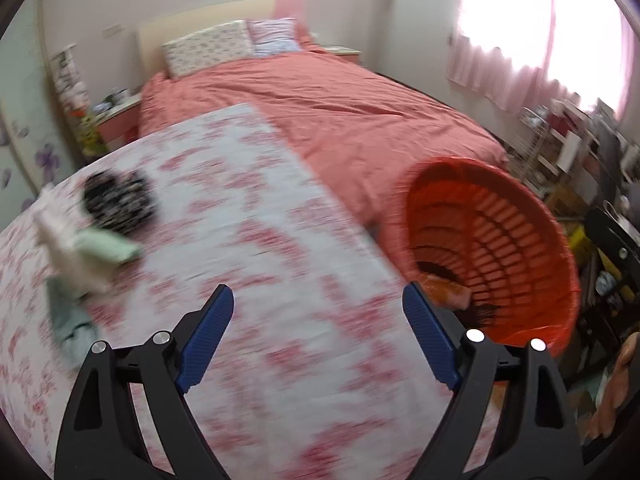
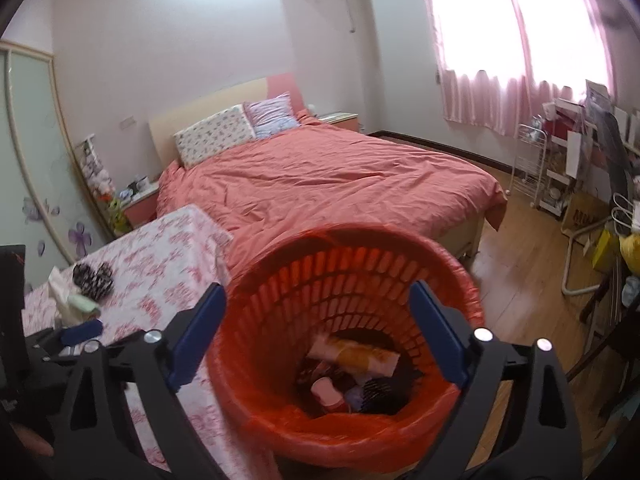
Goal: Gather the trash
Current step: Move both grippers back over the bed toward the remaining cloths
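Observation:
An orange slatted trash basket (image 2: 352,280) lined with an orange bag stands beside the table; it also shows in the left wrist view (image 1: 500,240). Several pieces of trash (image 2: 356,376) lie at its bottom. My right gripper (image 2: 318,292) is open and empty above the basket's mouth. My left gripper (image 1: 318,300) is open and empty above the table with the pink floral cloth (image 1: 248,248). On the table at the far left lie a black-and-white patterned item (image 1: 120,202), a pale green item (image 1: 108,248) and a white crumpled tissue (image 1: 60,240).
A bed with a salmon cover (image 2: 328,184) lies beyond the table and basket. Nightstands stand at its head. A white wire rack (image 2: 532,164), shelves and bags crowd the right wall under the pink curtains. Wooden floor (image 2: 520,264) shows right of the basket.

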Demonstrator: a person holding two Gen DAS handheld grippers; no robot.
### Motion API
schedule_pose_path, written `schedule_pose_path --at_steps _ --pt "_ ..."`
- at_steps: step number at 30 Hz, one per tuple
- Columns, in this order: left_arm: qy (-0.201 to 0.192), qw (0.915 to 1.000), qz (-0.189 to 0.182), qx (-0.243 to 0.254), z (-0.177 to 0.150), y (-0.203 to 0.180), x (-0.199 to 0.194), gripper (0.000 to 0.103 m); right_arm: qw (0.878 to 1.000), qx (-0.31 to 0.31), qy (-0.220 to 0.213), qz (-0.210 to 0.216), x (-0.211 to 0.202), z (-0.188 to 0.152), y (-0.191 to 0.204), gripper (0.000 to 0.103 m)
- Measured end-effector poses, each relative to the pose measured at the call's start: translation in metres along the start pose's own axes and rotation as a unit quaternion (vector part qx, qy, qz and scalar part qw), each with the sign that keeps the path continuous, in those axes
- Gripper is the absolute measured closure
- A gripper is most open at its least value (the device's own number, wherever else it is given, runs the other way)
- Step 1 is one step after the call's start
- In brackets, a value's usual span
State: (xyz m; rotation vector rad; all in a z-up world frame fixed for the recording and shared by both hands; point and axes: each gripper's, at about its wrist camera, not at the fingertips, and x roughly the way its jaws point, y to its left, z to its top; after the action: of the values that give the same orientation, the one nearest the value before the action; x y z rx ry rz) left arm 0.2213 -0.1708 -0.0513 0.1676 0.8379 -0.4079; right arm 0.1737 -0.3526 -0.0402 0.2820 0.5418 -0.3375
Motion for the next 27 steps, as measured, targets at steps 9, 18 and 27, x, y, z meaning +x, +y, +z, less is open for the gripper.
schedule_pose_path --at_steps 9,18,27 --pt "0.013 0.9893 0.108 -0.097 -0.028 0.115 -0.025 0.002 0.996 -0.052 0.036 0.057 0.003 -0.020 0.079 0.004" --pt "-0.008 0.9839 0.121 -0.131 -0.054 0.171 -0.037 0.002 0.987 -0.109 0.082 0.089 0.017 -0.044 0.158 0.004" --pt "0.016 0.9832 0.107 -0.147 -0.038 0.190 -0.015 0.002 0.984 -0.131 0.079 0.088 0.027 -0.047 0.192 0.004"
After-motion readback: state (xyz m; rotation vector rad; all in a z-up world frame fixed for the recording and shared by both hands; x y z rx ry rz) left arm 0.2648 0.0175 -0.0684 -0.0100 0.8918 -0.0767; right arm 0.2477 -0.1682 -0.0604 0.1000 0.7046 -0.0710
